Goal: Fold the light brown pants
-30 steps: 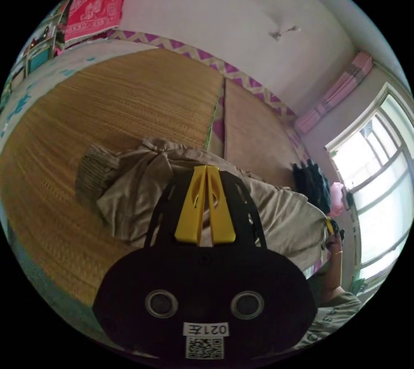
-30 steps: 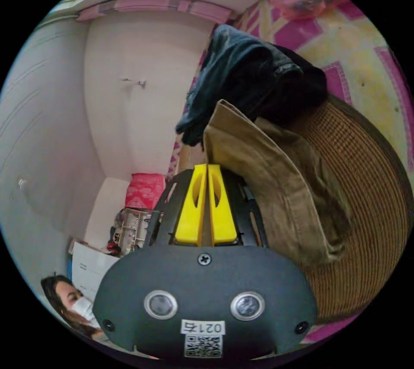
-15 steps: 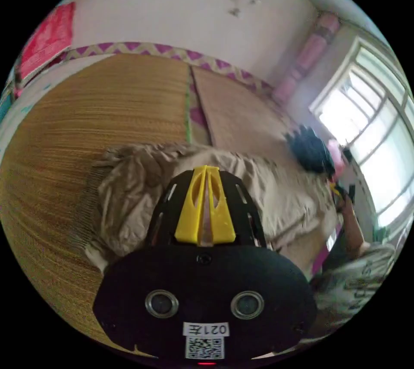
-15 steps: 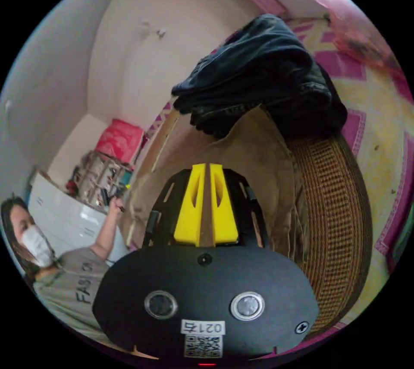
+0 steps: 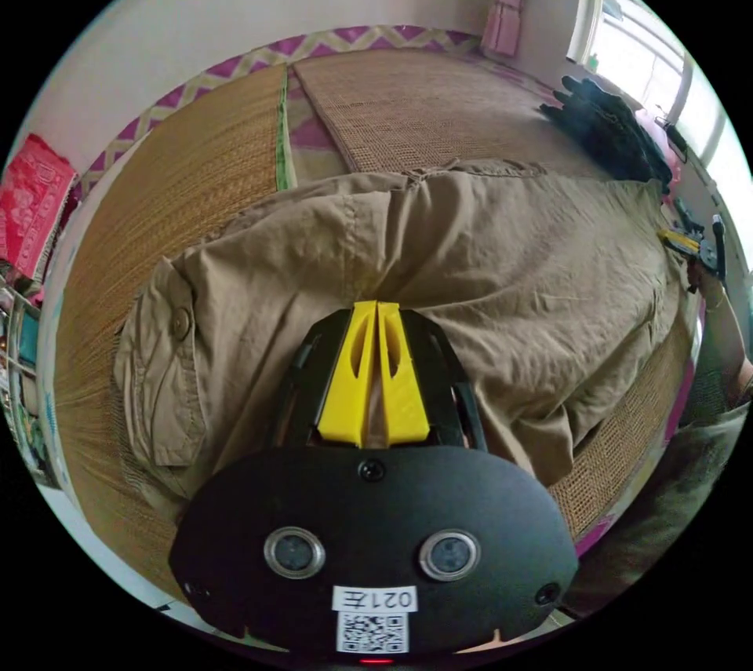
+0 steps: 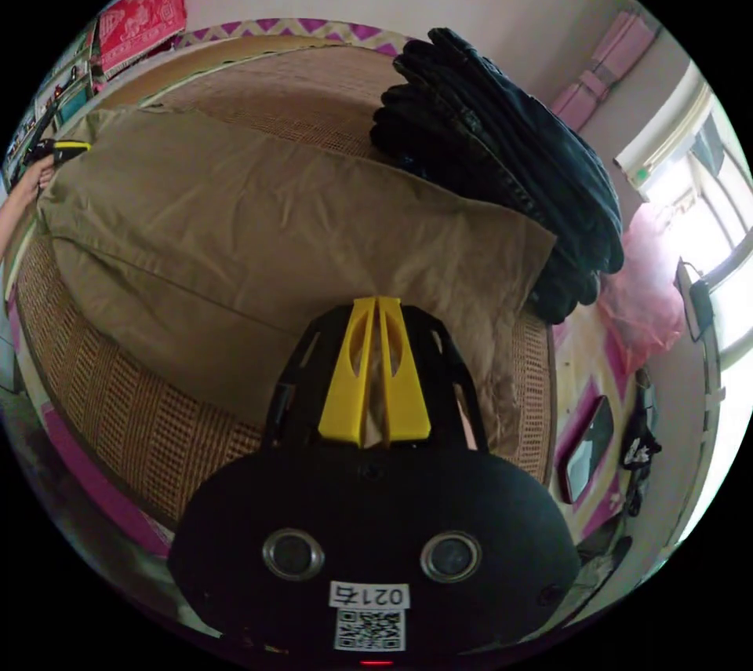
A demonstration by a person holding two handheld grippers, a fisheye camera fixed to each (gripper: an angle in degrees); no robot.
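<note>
The light brown pants (image 5: pixel 486 263) lie spread lengthwise on a woven mat (image 5: pixel 196 176). Their waist end, with a button (image 5: pixel 180 322), is at the left of the left gripper view. My left gripper (image 5: pixel 377 305) is shut on the pants near that waist end, with fabric pinched between the yellow jaws. In the right gripper view the pants (image 6: pixel 235 208) stretch away flat, with the hem end near me. My right gripper (image 6: pixel 379 300) is shut on the fabric by that hem. Each view has the other gripper small at the far end: the right gripper (image 5: pixel 690 243) and the left gripper (image 6: pixel 63 147).
A pile of black clothes (image 6: pixel 502 145) sits on the mat right beside the hem end, also seen as black clothes (image 5: pixel 608 125). A pink bag (image 6: pixel 639 294) and a dark flat object (image 6: pixel 587 447) lie on the patterned floor. A window (image 5: pixel 651 51) stands beyond.
The pants were bunched up and lifted; now they lie stretched out flat on the mat between the two grippers. Both cameras have swung down toward the mat.
</note>
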